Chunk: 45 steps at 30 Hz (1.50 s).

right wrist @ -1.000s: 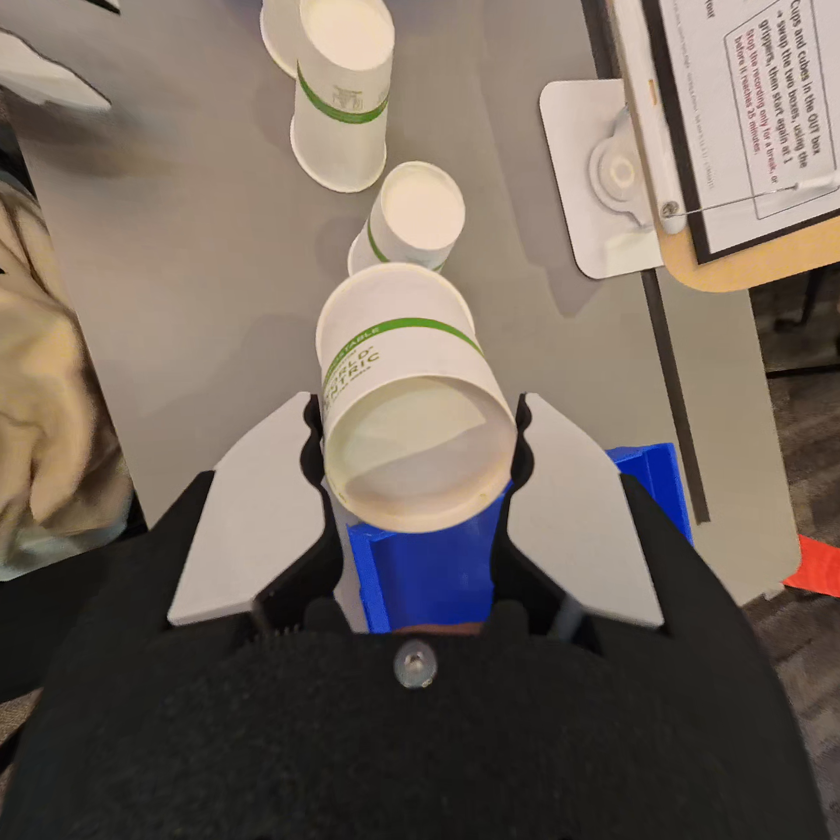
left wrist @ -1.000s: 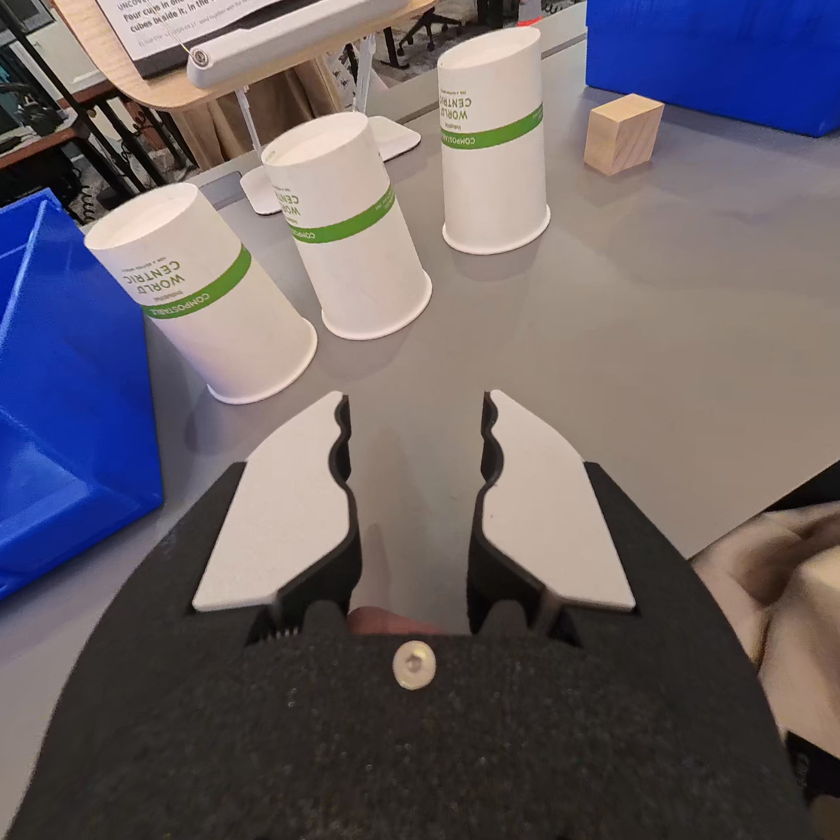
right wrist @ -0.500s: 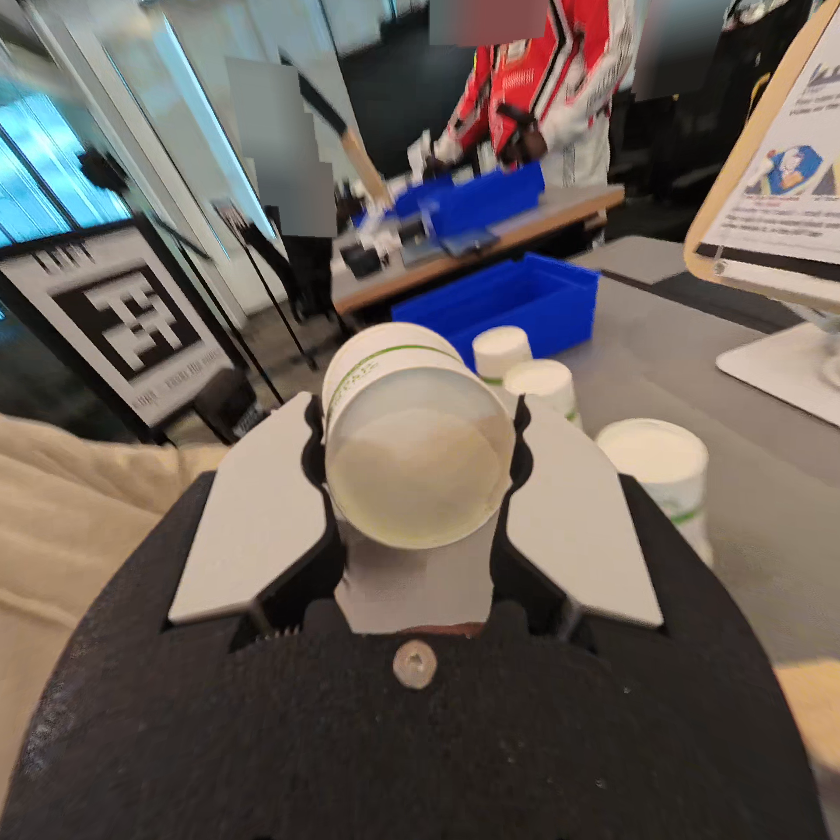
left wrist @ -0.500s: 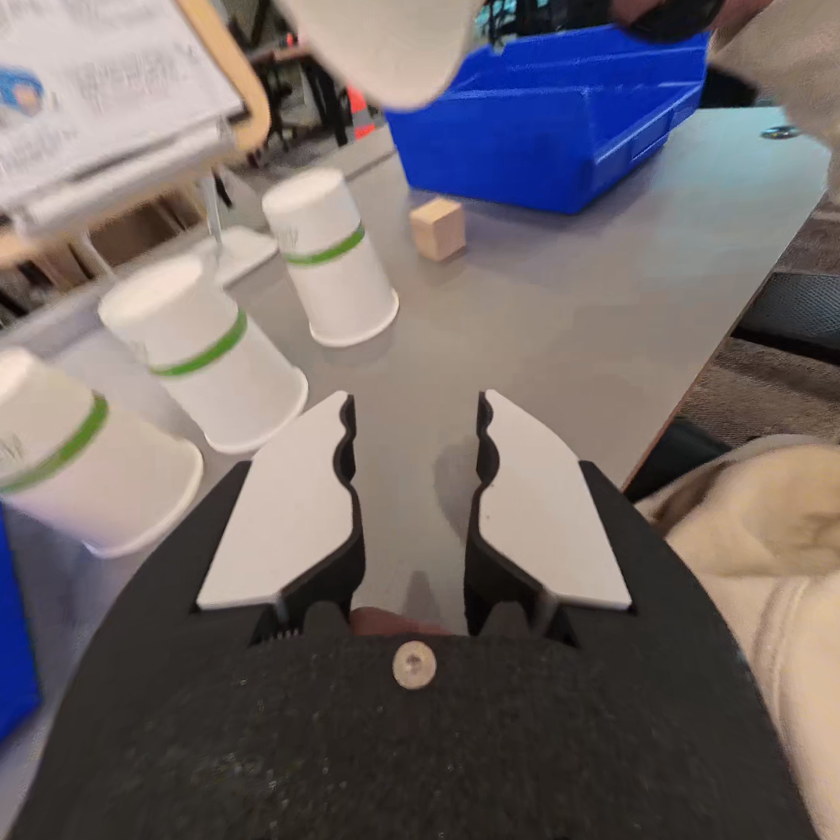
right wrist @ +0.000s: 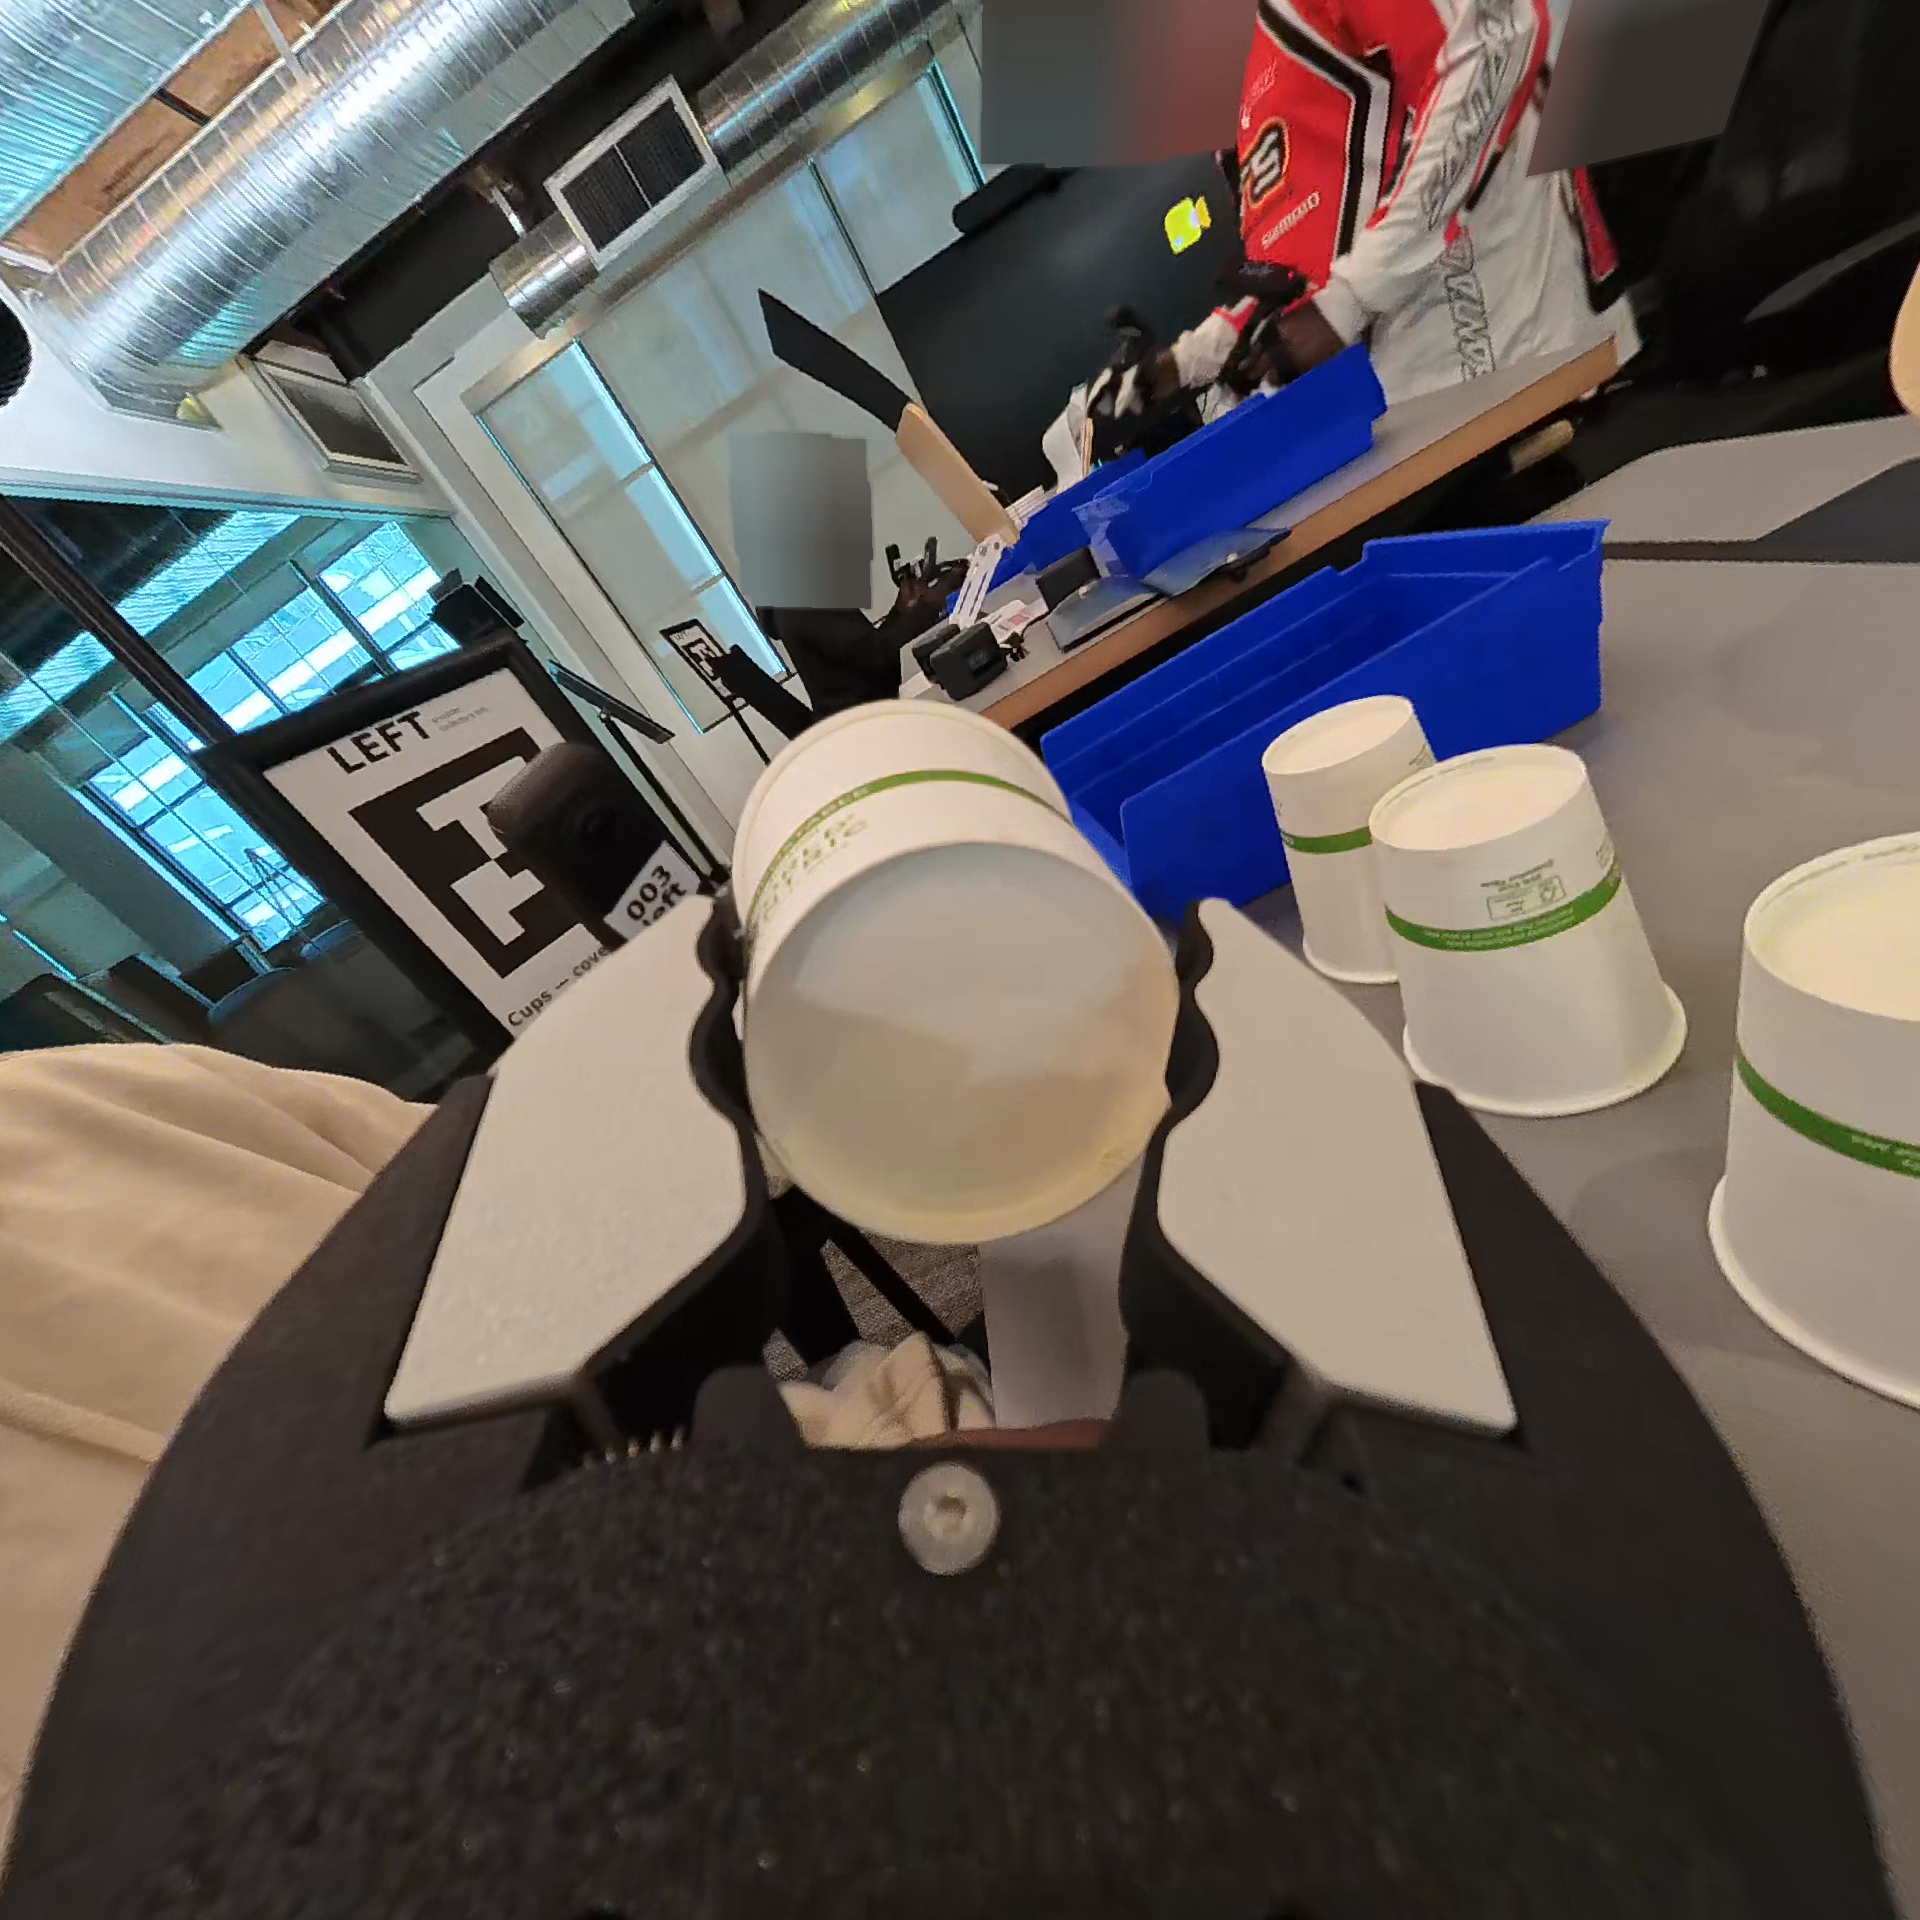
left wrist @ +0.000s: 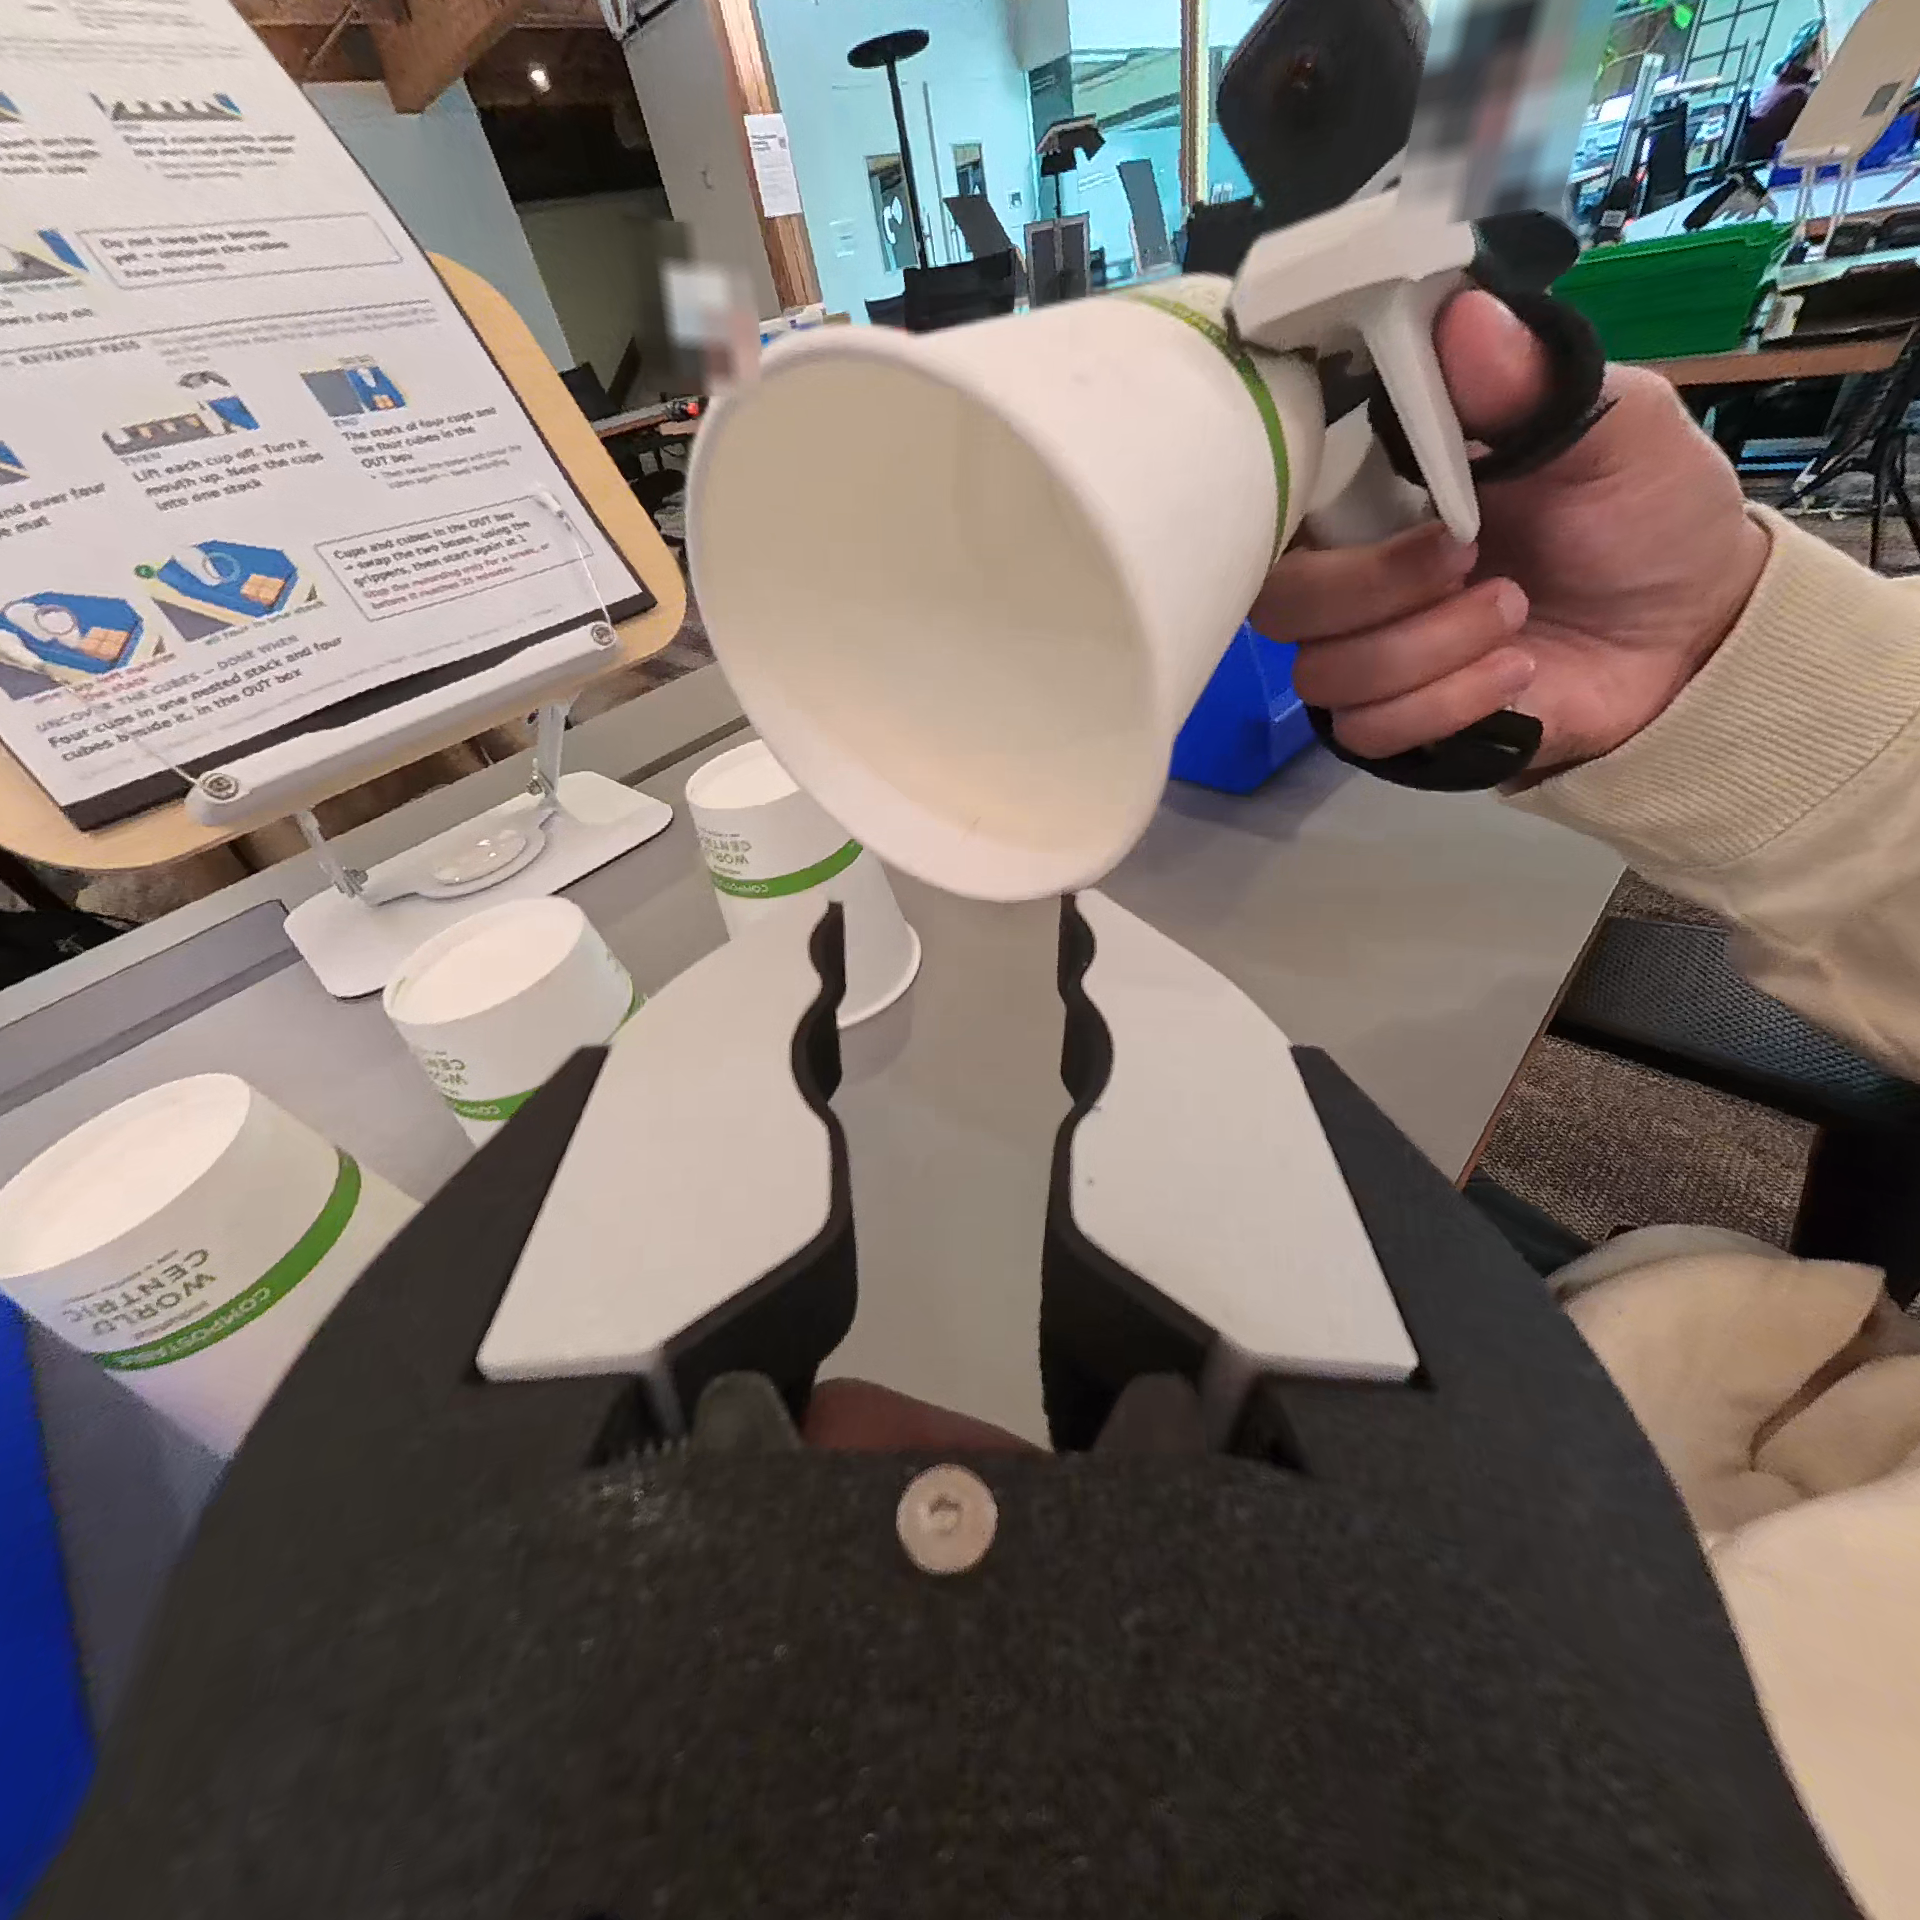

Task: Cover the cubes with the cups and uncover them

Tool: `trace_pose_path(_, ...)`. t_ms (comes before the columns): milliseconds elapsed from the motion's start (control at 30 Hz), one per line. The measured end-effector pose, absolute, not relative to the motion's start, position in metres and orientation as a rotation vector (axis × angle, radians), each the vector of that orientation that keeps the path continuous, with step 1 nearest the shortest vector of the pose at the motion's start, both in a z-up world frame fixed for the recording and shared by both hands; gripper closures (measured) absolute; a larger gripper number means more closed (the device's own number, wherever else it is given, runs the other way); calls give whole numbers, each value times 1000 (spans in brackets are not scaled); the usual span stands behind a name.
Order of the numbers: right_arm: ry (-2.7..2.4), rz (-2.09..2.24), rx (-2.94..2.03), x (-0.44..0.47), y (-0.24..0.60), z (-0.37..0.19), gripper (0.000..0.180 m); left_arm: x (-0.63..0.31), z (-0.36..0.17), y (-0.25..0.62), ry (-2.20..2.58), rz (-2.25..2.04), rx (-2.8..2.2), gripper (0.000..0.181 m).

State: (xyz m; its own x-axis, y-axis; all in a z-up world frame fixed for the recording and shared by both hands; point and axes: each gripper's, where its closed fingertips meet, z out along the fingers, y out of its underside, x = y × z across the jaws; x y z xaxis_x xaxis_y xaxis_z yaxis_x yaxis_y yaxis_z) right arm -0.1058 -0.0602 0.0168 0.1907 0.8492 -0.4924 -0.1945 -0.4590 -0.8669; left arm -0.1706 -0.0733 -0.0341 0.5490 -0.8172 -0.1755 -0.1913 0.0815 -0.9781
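Note:
My right gripper (right wrist: 956, 925) is shut on the base of a white paper cup with a green band (right wrist: 956, 997), held sideways in the air. In the left wrist view that cup (left wrist: 966, 592) has its open mouth turned toward my left gripper (left wrist: 951, 935), which is open and empty just below the cup's rim. The right gripper (left wrist: 1340, 312) and the hand holding it show behind the cup. Three more cups stand upside down on the grey table (left wrist: 1351, 914): a far one (left wrist: 790, 831), a middle one (left wrist: 509, 997) and a near one (left wrist: 177, 1216). No cube shows in either view.
An instruction board on a stand (left wrist: 260, 416) rises at the table's back left. One blue bin (left wrist: 1236, 707) sits behind the held cup, another (right wrist: 1351, 707) beyond the row of cups (right wrist: 1507, 935). The table edge and a cream sleeve (left wrist: 1766, 790) are on the right.
The right gripper has lifted its cup and turned it sideways, mouth toward the left gripper. The left gripper has tilted up toward the cup and its jaws stand slightly closer together.

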Motion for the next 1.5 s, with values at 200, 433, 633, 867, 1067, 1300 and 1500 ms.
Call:
trace_pose_path(200, -618, 1486, -1599, -105, -65, -6, 99, -175, -41, -75, 941, -573, -1449, 144)
trace_pose_path(433, -514, 1629, -1604, -106, -73, -30, 99, -178, -42, -73, 934, -619, -1472, 144)
trace_pose_path(633, -447, 1718, -1596, -116, -73, -31, 99, -173, -43, -86, 1043, -609, -1431, 139)
trace_pose_path(867, -521, 1681, -1635, -133, -75, -34, 99, -172, -47, -97, 1233, -581, -1364, 169)
trace_pose_path(1067, -681, 1693, -1638, -142, -93, -42, 101, -181, -49, -117, 1520, -694, -1279, 179)
trace_pose_path(1300, -929, 1354, -1709, -103, -93, -58, 91, -214, -25, -99, 1739, -741, -1320, 179)
trace_pose_path(1500, -1045, 1135, -1711, -84, -82, -32, 86, -227, -25, -84, 1959, -656, -1380, 179)
